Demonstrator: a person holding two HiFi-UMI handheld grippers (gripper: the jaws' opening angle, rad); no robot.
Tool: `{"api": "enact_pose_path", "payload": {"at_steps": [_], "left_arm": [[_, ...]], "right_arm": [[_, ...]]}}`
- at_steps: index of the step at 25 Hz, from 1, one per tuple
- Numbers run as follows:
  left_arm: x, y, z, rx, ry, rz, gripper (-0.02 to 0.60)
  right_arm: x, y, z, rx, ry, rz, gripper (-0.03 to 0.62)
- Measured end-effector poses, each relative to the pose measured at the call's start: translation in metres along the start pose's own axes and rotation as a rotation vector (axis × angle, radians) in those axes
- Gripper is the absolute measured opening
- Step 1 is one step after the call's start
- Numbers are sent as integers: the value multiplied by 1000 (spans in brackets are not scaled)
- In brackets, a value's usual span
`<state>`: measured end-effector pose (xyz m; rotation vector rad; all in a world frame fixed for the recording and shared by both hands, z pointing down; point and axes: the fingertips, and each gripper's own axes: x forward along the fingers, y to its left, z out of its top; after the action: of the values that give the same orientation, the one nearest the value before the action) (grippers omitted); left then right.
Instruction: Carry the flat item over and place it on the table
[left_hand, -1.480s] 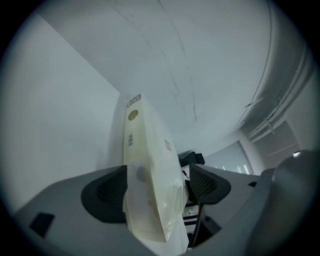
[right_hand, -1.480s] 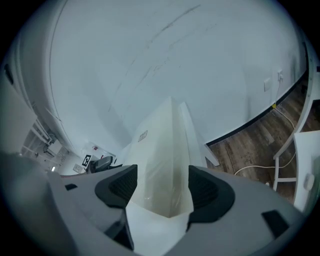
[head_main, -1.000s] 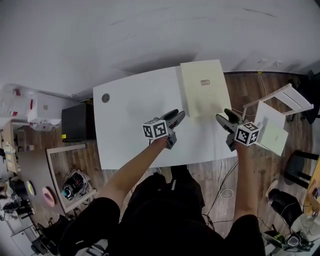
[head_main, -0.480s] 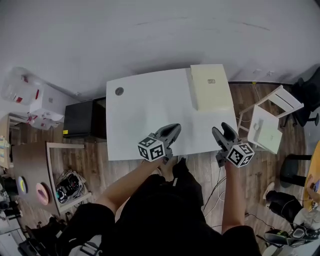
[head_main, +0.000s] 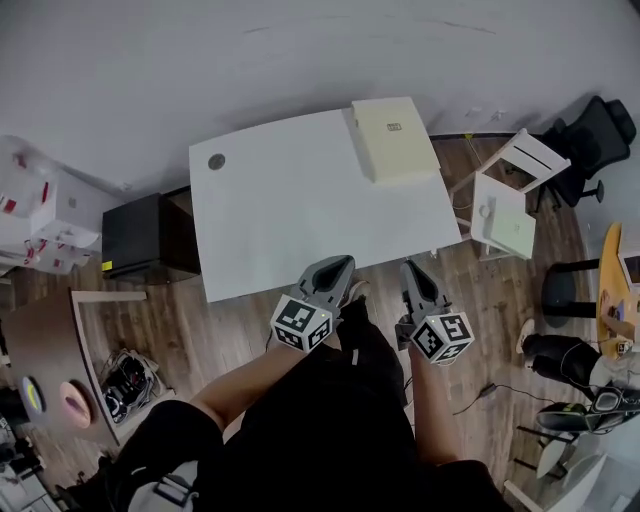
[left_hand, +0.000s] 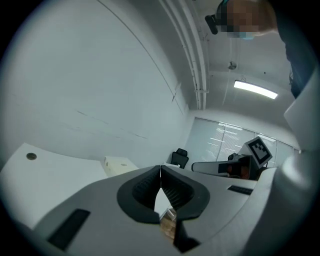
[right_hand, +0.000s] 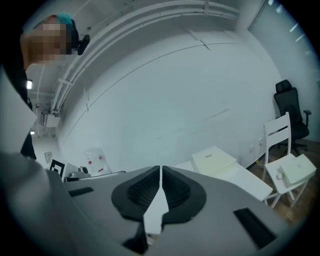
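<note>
The left tongs (head_main: 343, 264) are shown shut. Their dark ribbed pads (left_hand: 144, 190) are pressed together along a thin seam, and nothing is held between them. The right tongs (head_main: 412, 268) are also closed and empty: their jaws have just been closing, and their pads (right_hand: 178, 190) are seen meeting at the tip. The two tongs are held side by side, near each other but not touching, and are pointed away from the person toward the desk. A black-and-white marker cube is carried on each, the left cube (head_main: 300, 325) and the right cube (head_main: 440, 338). Behind the cubes, the person's bare forearms (head_main: 250, 370) are seen reaching out from a dark-clothed body.

Just beyond the tips of the tongs lies the near edge of a white rectangular desk (head_main: 300, 215). The cream-coloured flat rectangular box (head_main: 392, 138) is seen lying flat on the desk's far right corner, well apart from both tongs, with a small dark label on its top. The same box is seen beyond the closed jaws in the left gripper view (left_hand: 120, 163) and the right gripper view (right_hand: 214, 161).

A small grey round disc (head_main: 216, 161) is set in the desk's far left corner. To the right of the desk stands a white slatted chair (head_main: 528, 155) with a pale flat square item (head_main: 505, 225) on its seat, and beyond it a black swivel office chair (head_main: 592, 135). A black box-shaped cabinet (head_main: 140, 237) stands to the desk's left on a brown wooden plank floor (head_main: 240, 320).
</note>
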<state>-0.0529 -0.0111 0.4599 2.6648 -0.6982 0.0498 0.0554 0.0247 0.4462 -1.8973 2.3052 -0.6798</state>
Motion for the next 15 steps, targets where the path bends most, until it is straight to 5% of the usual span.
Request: {"api": "enact_pose_path", "payload": {"at_steps": [7,15], "left_arm": [[-3,-73,-4,69,-35,-22,17],[7,-131,8,153,-93,146,17]], "right_arm": [[-50,27,-5,-119,-1,-48,41],[-83,24,20,-233,-73,-8,38]]}}
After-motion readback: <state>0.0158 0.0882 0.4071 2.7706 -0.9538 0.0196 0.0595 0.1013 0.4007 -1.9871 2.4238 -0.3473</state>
